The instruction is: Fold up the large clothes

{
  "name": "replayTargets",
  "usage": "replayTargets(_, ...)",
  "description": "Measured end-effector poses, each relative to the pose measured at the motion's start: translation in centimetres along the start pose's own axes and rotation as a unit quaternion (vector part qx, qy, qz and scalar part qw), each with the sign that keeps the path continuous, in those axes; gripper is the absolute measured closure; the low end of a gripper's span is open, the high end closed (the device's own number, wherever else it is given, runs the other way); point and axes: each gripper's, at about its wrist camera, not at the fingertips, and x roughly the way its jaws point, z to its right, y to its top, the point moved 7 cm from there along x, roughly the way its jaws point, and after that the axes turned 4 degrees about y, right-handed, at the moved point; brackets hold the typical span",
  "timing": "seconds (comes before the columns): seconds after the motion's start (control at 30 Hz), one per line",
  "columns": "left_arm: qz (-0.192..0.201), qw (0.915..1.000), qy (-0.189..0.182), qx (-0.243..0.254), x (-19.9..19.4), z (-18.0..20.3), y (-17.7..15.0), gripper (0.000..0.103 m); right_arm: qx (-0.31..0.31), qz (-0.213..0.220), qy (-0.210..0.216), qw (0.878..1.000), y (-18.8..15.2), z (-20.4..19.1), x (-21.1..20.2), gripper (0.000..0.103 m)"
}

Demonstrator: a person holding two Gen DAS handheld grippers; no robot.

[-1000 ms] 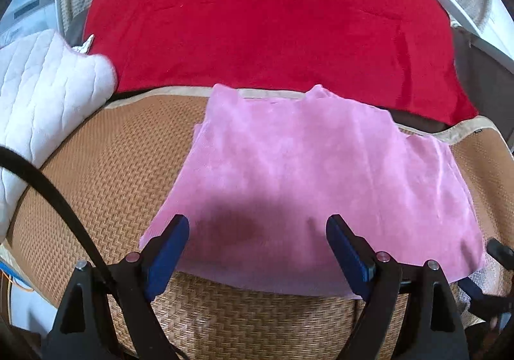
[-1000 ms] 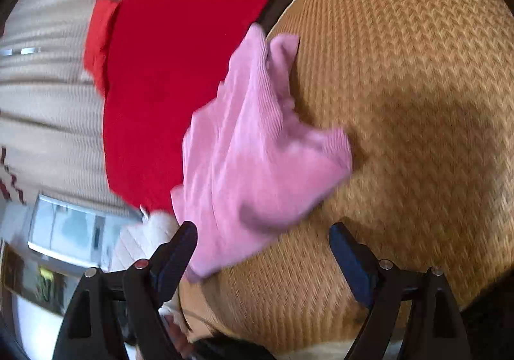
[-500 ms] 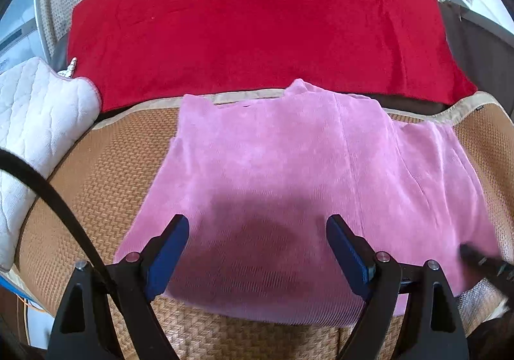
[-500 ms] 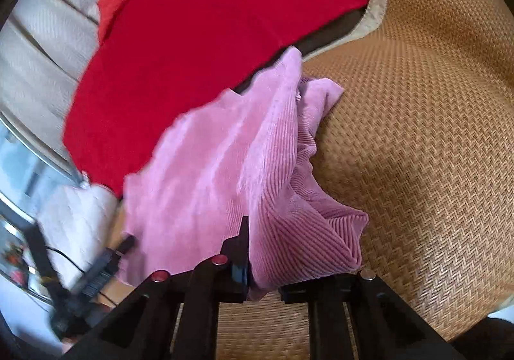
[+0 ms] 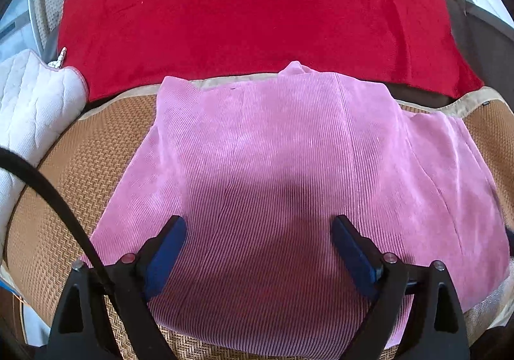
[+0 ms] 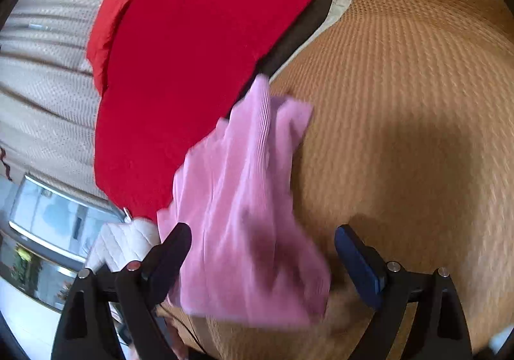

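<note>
The pink corduroy garment (image 5: 289,173) you are folding looks soft and limp, with a ribbed pile that should give your pads some bite. Judge it light but floppy: lifted by one point it will likely sag and drag, so take it at an edge or corner and pinch through all the layers there. The near hem in the left wrist view, or the loose end hanging toward 6 o'clock in the right wrist view, look like the best places to grip.

It lies spread on the woven mat (image 5: 96,161), its far edge reaching the mat's pale border at 12 o'clock, just short of the red blanket (image 5: 250,6). A white quilted pad (image 5: 29,109) sits off at 9 o'clock.

Your left gripper (image 5: 258,250) hangs over the garment's near half with its jaws spread wide and nothing between them; the cloth fills the view from 6 o'clock up to 12. Whether the pads touch the fabric, you cannot tell.

Your right gripper (image 6: 261,255) is also spread wide and holds nothing. From it, the garment (image 6: 244,199) runs as a bunched strip from between the jaws up toward 11 o'clock, nearer the left finger (image 6: 170,250), and bare mat (image 6: 417,103) lies from 12 to 4 o'clock. This view is motion-blurred, so the folds are hard to read.
</note>
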Motion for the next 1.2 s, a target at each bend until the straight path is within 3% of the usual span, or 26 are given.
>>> replayTargets(0.2, 0.006, 1.0, -0.001, 0.0, 0.4, 0.0, -0.1, 0.007, -0.01, -0.062, -0.006, 0.998, 6.1, -0.1, 7.6, 0.011)
replayTargets(0.23, 0.006, 1.0, -0.001, -0.001, 0.5, 0.0, -0.1, 0.007, -0.013, -0.081, -0.004, 0.997, 6.5, -0.5, 8.8, 0.019)
replayTargets(0.3, 0.008, 1.0, -0.001, -0.001, 0.6, 0.0, -0.1, 0.006, -0.044, -0.103, -0.051, 0.992, 6.7, -0.9, 10.4, 0.07)
replayTargets(0.33, 0.009, 1.0, -0.001, 0.0, 0.7, 0.1, -0.1, 0.006, -0.07, -0.104, -0.083, 0.989, 6.6, -1.1, 10.8, 0.082)
replayTargets(0.43, 0.01, 0.9999, -0.003, 0.001, 0.5, 0.2, -0.2, 0.006, -0.16, -0.057, -0.144, 0.975, 6.7, -3.8, 9.7, 0.088)
replayTargets(0.47, 0.01, 0.9999, -0.002, 0.001, 0.6, 0.3, -0.2, 0.006, -0.182, -0.041, -0.163, 0.969, 6.7, -4.4, 9.4, 0.088)
replayTargets(0.53, 0.01, 1.0, 0.002, 0.001, 0.5, 0.3, -0.3, 0.006, -0.191, -0.058, -0.2, 0.959, 6.1, -3.1, 10.3, 0.088)
replayTargets(0.6, 0.006, 1.0, 0.004, -0.001, 0.4, 0.3, -0.3, 0.006, -0.185, -0.058, -0.201, 0.96, 6.3, -2.1, 10.8, 0.08)
replayTargets(0.63, 0.005, 1.0, 0.004, -0.003, 0.2, 0.2, -0.4, 0.006, -0.178, -0.051, -0.196, 0.963, 6.4, -2.0, 10.4, 0.072)
replayTargets(0.67, 0.003, 1.0, 0.004, -0.005, 0.1, 0.2, -0.5, 0.006, -0.172, -0.047, -0.2, 0.964, 6.4, -1.7, 9.5, 0.048)
replayTargets(0.7, 0.003, 1.0, 0.005, -0.005, 0.1, 0.2, -0.5, 0.006, -0.169, -0.039, -0.204, 0.963, 6.5, -1.3, 8.0, 0.036)
replayTargets(0.73, 0.002, 1.0, 0.006, -0.005, 0.1, 0.2, -0.5, 0.006, -0.173, -0.025, -0.199, 0.964, 6.4, -1.8, 6.9, 0.03)
replayTargets(0.87, -0.003, 0.9999, 0.005, -0.012, 0.1, 0.1, -0.5, 0.006, -0.178, 0.028, -0.169, 0.969, 4.9, -4.7, 1.7, 0.03)
replayTargets(0.97, -0.003, 0.9999, 0.005, -0.013, 0.2, 0.0, -0.5, 0.006, -0.159, 0.059, -0.122, 0.978, 2.0, -6.0, -2.3, 0.03)
replayTargets(1.1, -0.008, 0.9999, 0.002, -0.015, 0.2, -0.2, -0.4, 0.006, -0.119, 0.059, -0.057, 0.989, -3.1, -6.9, -4.8, 0.029)
replayTargets(1.2, -0.011, 0.9998, 0.003, -0.013, 0.3, -0.3, -0.3, 0.006, -0.074, 0.019, -0.028, 0.997, -7.7, -5.4, -4.3, 0.027)
